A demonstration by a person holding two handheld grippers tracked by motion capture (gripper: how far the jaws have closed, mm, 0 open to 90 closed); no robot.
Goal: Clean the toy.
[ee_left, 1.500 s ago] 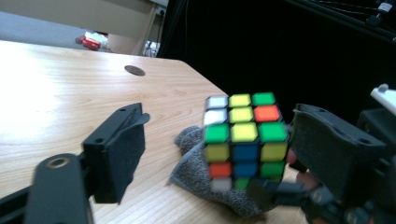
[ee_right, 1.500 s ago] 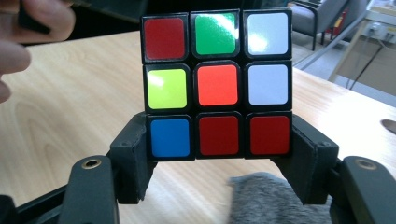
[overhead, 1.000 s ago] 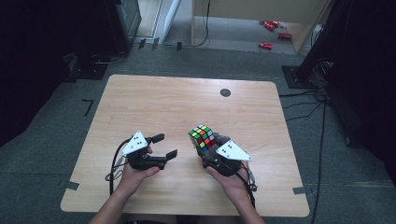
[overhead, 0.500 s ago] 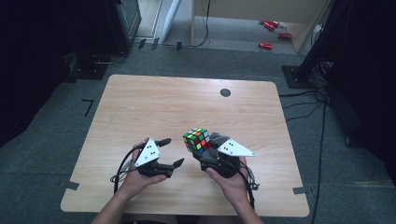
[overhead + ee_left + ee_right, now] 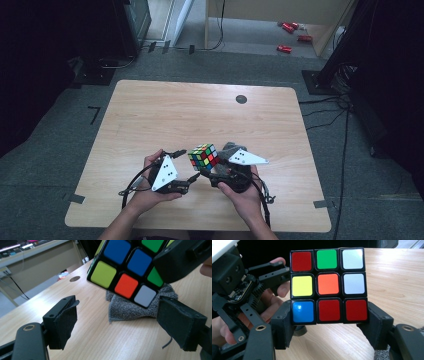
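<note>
A scrambled Rubik's cube (image 5: pixel 202 155) hangs just above the wooden table (image 5: pixel 200 110), near its front edge. My right gripper (image 5: pixel 205 164) is shut on it, with the jaws pressed against the bottom row of the cube (image 5: pixel 328 286) from both sides. My left gripper (image 5: pixel 187 164) is close beside the cube on the left, open. Its jaws have just been closing a little, with nothing pressed between them. In the left gripper view the cube (image 5: pixel 125 270) sits above and beyond the left gripper (image 5: pixel 120 307). A grey cloth (image 5: pixel 125 308) lies on the table under the cube.
A dark round hole (image 5: pixel 241 99) marks the far side of the table. Cables trail from both grippers toward the front edge. Red objects (image 5: pixel 285 48) lie on the floor beyond the table, and dark equipment stands at both sides.
My left gripper has moved right, toward the cube. The right gripper has shifted the cube slightly left, so the two grippers now nearly meet.
</note>
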